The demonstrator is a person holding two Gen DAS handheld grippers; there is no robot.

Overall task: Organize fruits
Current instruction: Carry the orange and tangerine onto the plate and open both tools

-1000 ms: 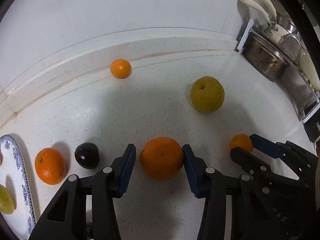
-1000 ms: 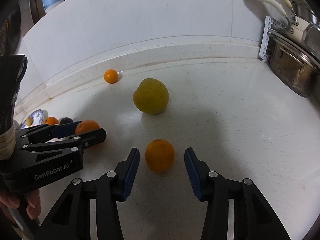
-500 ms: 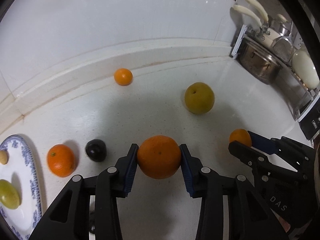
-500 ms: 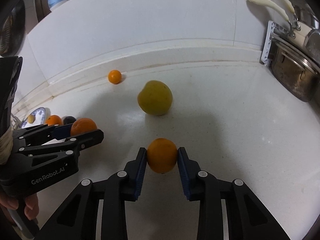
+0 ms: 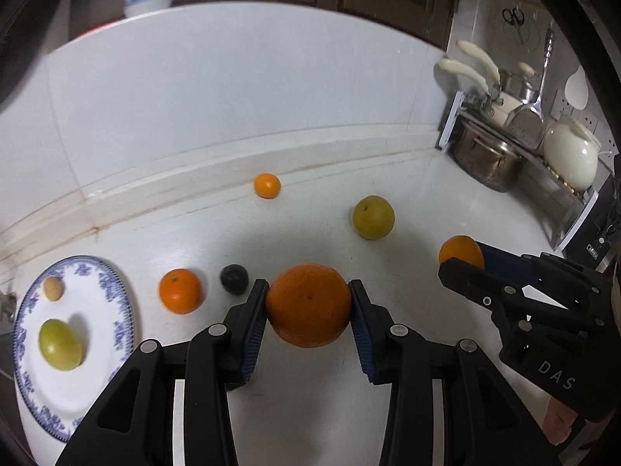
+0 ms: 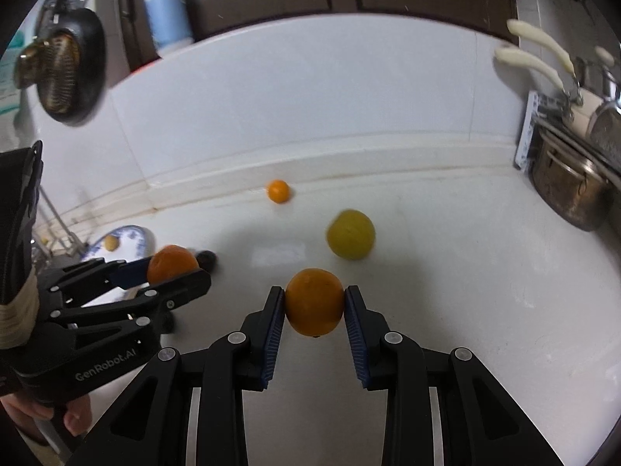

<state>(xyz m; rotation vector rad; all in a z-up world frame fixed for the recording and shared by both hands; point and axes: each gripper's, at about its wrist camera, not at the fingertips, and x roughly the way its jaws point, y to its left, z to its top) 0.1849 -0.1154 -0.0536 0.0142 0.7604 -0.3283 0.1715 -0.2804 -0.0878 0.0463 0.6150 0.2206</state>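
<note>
My left gripper (image 5: 308, 306) is shut on a large orange (image 5: 308, 305) and holds it above the white counter. My right gripper (image 6: 314, 303) is shut on a smaller orange (image 6: 314, 301), also lifted; it shows in the left wrist view (image 5: 462, 252) too. On the counter lie another orange (image 5: 180, 290), a dark plum (image 5: 234, 279), a small tangerine (image 5: 267, 185) by the back wall and a yellow-green pear (image 5: 373, 217). A blue-patterned plate (image 5: 97, 349) at the left holds a green fruit (image 5: 60, 345) and a small tan fruit (image 5: 52, 288).
A steel pot (image 5: 487, 161), a white kettle (image 5: 570, 161) and pans stand on a rack at the right. A raised ledge (image 5: 155, 182) runs along the back wall. A blue bottle (image 6: 169, 19) and a dark brush (image 6: 62, 70) sit above the backsplash.
Both grippers closed on their oranges, then lifted them off the counter. The cameras have risen and tilted back, showing more of the wall and plate.
</note>
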